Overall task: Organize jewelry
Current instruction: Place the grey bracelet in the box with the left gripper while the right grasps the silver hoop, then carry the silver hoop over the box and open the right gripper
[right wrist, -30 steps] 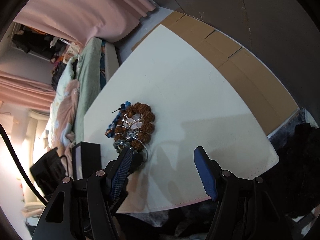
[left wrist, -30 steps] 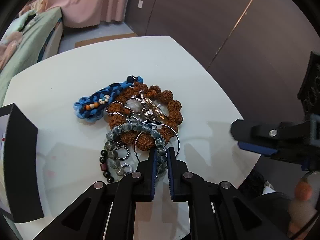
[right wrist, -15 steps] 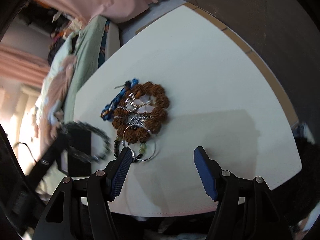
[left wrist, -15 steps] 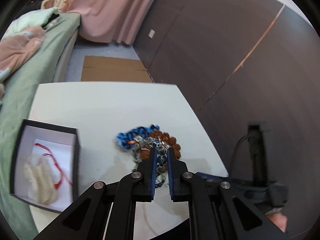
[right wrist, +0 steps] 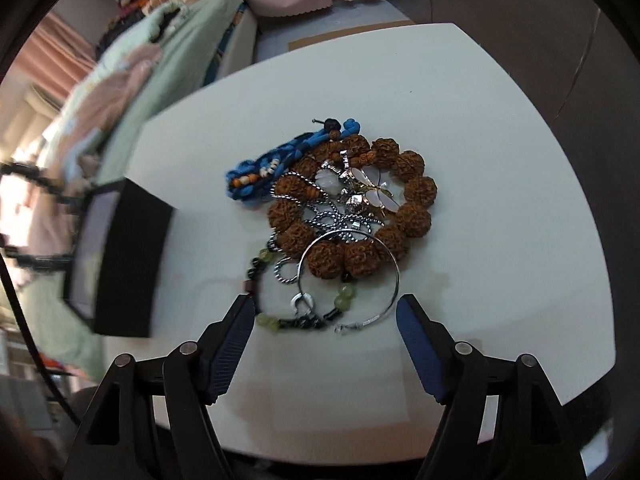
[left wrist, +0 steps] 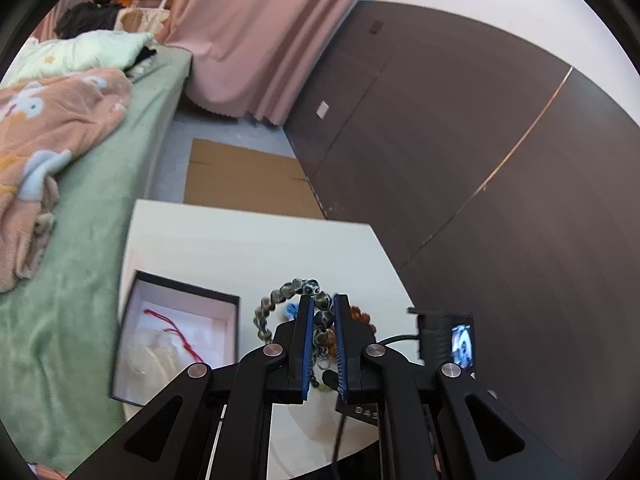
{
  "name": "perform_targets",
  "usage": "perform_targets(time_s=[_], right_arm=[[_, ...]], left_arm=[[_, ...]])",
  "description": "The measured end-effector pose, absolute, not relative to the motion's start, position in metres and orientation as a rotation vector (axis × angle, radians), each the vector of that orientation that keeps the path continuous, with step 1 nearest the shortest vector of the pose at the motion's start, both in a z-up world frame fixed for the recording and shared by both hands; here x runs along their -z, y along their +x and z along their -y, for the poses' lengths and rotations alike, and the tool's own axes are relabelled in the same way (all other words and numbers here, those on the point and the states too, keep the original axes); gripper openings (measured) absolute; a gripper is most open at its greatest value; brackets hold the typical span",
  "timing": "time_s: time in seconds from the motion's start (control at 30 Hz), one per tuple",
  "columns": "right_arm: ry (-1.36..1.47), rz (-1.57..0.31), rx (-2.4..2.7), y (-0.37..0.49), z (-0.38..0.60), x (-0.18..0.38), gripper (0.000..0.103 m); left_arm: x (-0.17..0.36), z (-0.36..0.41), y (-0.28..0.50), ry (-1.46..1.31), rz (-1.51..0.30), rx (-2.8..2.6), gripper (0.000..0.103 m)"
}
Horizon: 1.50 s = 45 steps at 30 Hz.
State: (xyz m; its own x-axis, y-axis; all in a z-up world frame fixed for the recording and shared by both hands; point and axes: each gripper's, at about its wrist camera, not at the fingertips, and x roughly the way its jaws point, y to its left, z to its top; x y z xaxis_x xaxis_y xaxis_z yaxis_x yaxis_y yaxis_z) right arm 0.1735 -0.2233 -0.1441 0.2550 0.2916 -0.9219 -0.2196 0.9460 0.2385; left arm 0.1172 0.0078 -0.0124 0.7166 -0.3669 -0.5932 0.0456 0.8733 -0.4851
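Grey bead bracelet [left wrist: 289,292] lifted off the counter [right wrist: 480,160] pile, left gripper [left wrist: 322,332] fingers clenched on it, box [left wrist: 176,336] lower left; right gripper [right wrist: 325,332] released.

Ahead of your right claw, the white table [right wrist: 500,168] carries a heap of jewelry [right wrist: 344,208]; the black box [right wrist: 120,256] sits left of it.

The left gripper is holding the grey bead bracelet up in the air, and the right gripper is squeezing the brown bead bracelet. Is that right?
Not quite. The right gripper is open and holds nothing; the right wrist view shows the brown bracelet lying on the table. The left gripper does hold the grey bracelet up.
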Motion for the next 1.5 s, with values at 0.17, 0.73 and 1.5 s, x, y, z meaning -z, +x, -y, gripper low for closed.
perform_targets(time_s=[0.17,0.73,1.5], right_arm=[[-0.03,-1.222,-0.25,0.175,0.212,0.143,0.062],[0.347,-1.091,-0.357,0.161,0.273,0.101,0.051],[0.501,-0.986,-0.796,0.15,0.145,0.081,0.052]], left_arm=[[0.002,-0.026,0.106,-0.48,-0.709,0.215,0.01],[0.024,-0.074,0.108,-0.545,-0.837,0.053,0.011],[0.003,-0.11,0.077,-0.637,-0.729,-0.053,0.084]])
